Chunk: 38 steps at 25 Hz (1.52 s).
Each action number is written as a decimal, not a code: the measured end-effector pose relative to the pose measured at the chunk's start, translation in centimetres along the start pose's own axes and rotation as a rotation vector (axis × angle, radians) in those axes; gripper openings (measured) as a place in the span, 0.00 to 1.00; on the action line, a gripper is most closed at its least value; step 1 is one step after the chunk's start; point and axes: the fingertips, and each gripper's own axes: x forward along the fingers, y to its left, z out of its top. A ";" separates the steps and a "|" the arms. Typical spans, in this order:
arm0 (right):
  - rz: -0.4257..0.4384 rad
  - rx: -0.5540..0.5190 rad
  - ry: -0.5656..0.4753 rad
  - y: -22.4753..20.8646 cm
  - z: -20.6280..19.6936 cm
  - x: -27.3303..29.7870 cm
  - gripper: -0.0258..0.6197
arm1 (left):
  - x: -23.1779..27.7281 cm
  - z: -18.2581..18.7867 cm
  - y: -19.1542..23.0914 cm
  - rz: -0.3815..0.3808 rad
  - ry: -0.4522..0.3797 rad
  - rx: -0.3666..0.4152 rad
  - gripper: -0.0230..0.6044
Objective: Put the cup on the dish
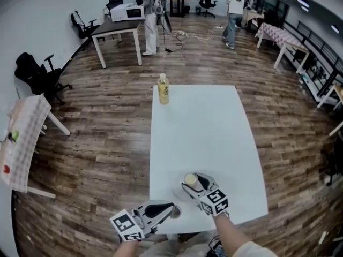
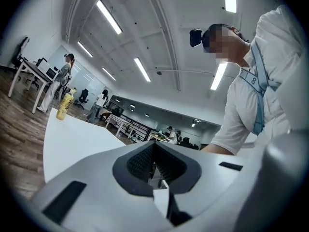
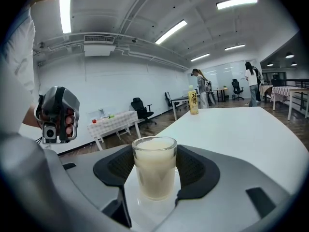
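On dish [image 3: 150,210], cup [image 3: 154,168], rim mostly hidden

The tabletop [image 1: 214,127] is bare across its middle, its right side and its far right corner, a wide flat stretch to pass over. The only thing standing far off is a bottle [image 1: 163,89], upright at the far left corner and well apart from everything else.

The crowding is at the near edge. There the cup [image 1: 191,180] stands on the dish [image 3: 145,210], and the right hand-held gripper [image 1: 197,184] has its jaws against the cup's two sides, blocking both flanks. The cup's top is open. The left hand-held gripper [image 1: 170,211], jaws together with nothing between them, is at the near edge just beside the dish, leaving only a narrow gap.
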 end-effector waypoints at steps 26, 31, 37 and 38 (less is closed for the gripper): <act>-0.058 -0.050 0.046 -0.7 -2.5 1.5 0.47 | -0.1 -1.5 0.6 0.008 0.018 -0.040 0.04; -0.066 -0.104 0.067 -0.8 -3.3 1.0 0.47 | 0.3 -1.0 0.6 0.006 0.007 -0.033 0.04; -0.070 -0.098 0.069 -0.8 -3.3 1.0 0.47 | 0.3 -0.9 0.4 0.001 0.007 -0.029 0.04; -0.069 -0.099 0.068 -0.7 -3.4 1.0 0.47 | 0.3 -0.9 0.4 0.001 0.007 -0.028 0.04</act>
